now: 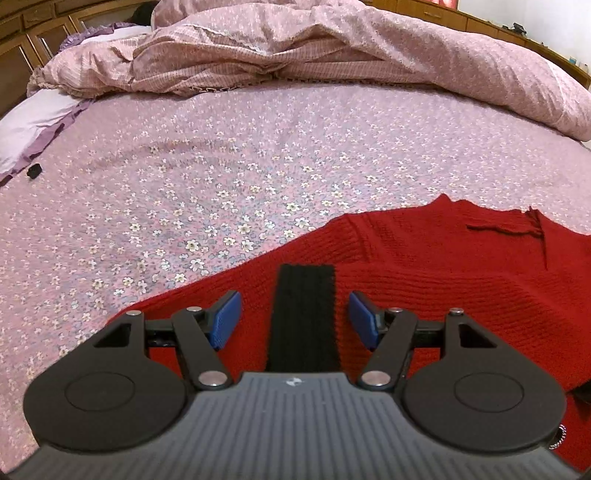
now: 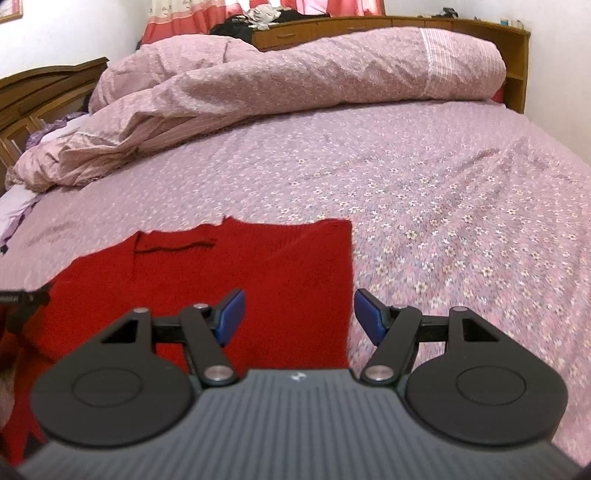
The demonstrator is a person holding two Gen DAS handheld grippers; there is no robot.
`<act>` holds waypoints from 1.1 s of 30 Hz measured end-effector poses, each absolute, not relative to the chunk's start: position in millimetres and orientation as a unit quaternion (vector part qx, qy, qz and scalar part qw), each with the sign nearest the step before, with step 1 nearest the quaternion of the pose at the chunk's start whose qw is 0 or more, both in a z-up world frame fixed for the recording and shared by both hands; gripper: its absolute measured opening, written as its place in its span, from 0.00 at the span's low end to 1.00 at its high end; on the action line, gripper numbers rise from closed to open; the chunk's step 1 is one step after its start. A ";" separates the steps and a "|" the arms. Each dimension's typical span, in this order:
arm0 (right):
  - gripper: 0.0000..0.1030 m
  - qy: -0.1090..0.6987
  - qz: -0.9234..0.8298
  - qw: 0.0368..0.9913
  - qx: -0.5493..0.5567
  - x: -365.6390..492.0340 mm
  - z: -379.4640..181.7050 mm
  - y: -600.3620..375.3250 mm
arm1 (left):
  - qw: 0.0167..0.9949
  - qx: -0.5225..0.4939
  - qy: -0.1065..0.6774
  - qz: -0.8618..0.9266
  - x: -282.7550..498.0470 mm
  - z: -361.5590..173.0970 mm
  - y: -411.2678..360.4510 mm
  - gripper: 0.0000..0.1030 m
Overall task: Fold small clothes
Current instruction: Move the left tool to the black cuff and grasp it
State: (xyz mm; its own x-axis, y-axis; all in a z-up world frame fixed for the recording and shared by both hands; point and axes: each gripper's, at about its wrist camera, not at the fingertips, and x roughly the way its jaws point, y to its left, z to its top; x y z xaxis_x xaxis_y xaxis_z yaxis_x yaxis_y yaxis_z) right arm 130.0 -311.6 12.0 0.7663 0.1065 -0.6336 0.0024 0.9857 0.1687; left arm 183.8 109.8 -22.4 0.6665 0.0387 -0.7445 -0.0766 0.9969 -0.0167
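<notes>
A red knitted sweater (image 1: 424, 273) lies flat on the floral bedsheet, with a black ribbed cuff (image 1: 304, 317) on its near part. My left gripper (image 1: 295, 317) is open just above the sweater, its blue pads (image 1: 225, 319) on either side of the black cuff. In the right wrist view the sweater (image 2: 240, 273) fills the lower left, its straight right edge running down the middle. My right gripper (image 2: 299, 317) is open over that edge, one pad over the red knit, the other pad (image 2: 369, 317) over the sheet. Neither gripper holds anything.
A crumpled pink duvet (image 1: 295, 48) is heaped along the far side of the bed (image 2: 443, 177). A lilac pillow (image 1: 26, 129) and a small black object (image 1: 34, 170) lie at the left. A wooden headboard (image 2: 406, 26) runs behind.
</notes>
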 end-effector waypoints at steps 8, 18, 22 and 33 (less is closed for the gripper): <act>0.65 0.350 0.027 0.934 0.061 163.6 1.3 -314.1 | 0.911 -0.029 0.411 0.034 193.6 -35.0 119.3 0.80; 0.66 0.354 0.047 0.934 0.032 183.9 -14.5 -304.1 | 0.916 -0.037 0.399 0.008 193.8 -35.5 122.7 0.80; 0.66 0.347 0.053 0.936 0.035 186.0 -12.6 -305.9 | 0.913 -0.064 0.403 -0.021 198.4 -36.8 122.5 0.80; 0.17 0.333 0.065 0.941 0.011 188.4 -16.2 -311.3 | 0.923 -0.039 0.380 -0.057 191.7 -31.6 92.4 0.26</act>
State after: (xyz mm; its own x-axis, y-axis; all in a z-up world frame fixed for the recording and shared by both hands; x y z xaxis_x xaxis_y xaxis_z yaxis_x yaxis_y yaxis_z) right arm 188.4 -311.3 -16.2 0.7702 0.1303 -0.6243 -0.1161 0.9912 0.0637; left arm 191.7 92.4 -31.6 0.7052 -0.1349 -0.6960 0.0763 0.9905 -0.1146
